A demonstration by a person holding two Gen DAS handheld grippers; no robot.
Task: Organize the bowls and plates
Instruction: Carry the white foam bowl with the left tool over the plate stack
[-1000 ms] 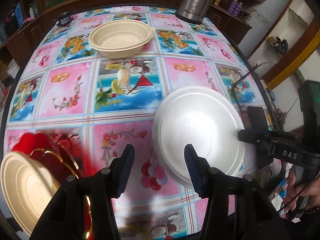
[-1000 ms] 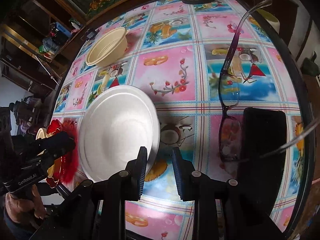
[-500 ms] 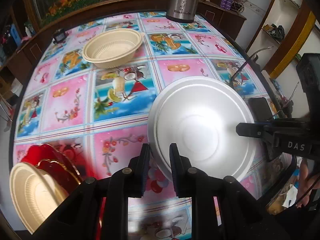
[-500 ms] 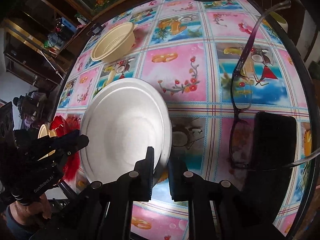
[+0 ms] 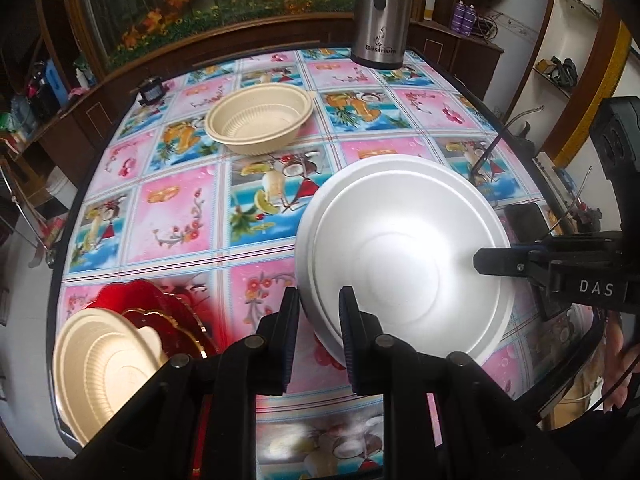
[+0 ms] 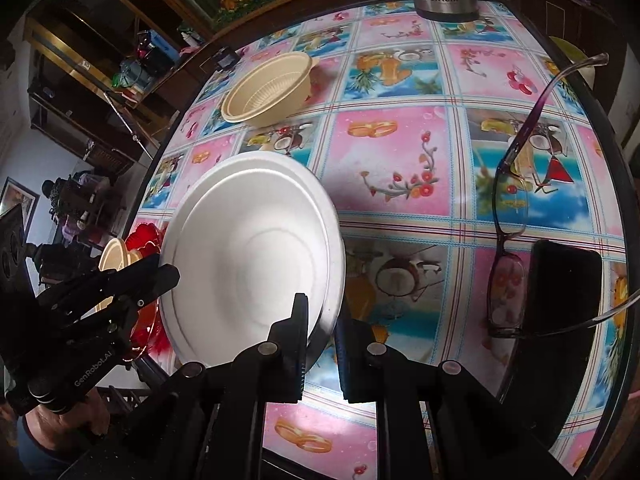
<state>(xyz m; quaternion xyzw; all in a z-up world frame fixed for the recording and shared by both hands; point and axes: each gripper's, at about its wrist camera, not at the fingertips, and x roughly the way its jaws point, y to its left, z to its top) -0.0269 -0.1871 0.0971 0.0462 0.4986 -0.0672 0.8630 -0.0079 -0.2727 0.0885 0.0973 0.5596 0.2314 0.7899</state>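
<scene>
The white foam plate — round, shallow, with a raised centre ring — hangs between your two tools, over the near part of the desk with its pink-and-blue fruit-print cloth. It appears lifted clear of the cloth, though I cannot be sure the far edge is free. Your left hand-held gripper is clenched on the rim nearest it, and your right hand-held gripper pinches the opposite rim. Look closely at that rim in both views: a doubled edge suggests two plates nested together, not one.

That is the first risk — if the pads catch only the upper plate, the lower one could slip out and drop. Foam is light and soft, so squeezing harder may crack or dent the rim, and any pull of one hand against the other could bend or snap it. Uneven lifting would tilt it out of a grip.

Mind the purple-framed glasses and the black phone beside your right tool; a sideways swing could knock them. The beige ribbed bowl sits well apart, while the beige plate rests on the red gold-trimmed dish at the near left.
</scene>
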